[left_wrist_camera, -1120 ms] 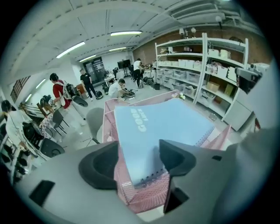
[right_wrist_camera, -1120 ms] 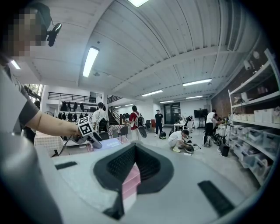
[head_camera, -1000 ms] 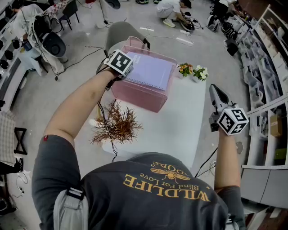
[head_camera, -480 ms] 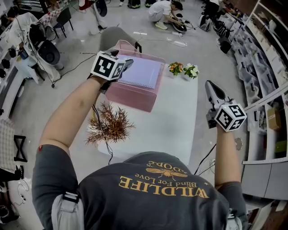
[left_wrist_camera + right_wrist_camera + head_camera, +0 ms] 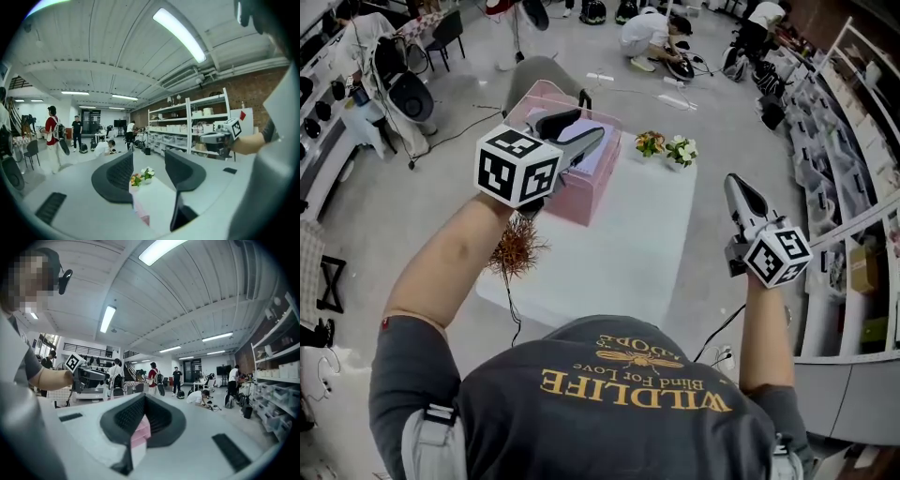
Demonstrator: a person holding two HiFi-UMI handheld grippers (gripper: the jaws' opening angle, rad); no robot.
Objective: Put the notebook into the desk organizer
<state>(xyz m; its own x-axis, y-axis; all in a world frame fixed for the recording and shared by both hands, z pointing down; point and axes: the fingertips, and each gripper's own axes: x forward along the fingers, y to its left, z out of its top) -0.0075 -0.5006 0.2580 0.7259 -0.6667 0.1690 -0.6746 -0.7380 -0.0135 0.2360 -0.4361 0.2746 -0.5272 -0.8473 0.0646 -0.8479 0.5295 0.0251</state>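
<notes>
Left gripper (image 5: 149, 158): my jaws stood partly apart, having just been closing, with nothing between them. Right gripper (image 5: 143, 398): my jaws met at the tips and held nothing. The notebook (image 5: 589, 159) lay flat across the top of the pink organizer (image 5: 581, 197), below and just ahead of my left jaws, on the bench (image 5: 628, 253).

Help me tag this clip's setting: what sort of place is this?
Probably an open workshop or lab hall, not a home. Long stocked shelves line a brick wall, a person crouches working on the bare floor, and strip lights hang under an exposed ceiling.
</notes>
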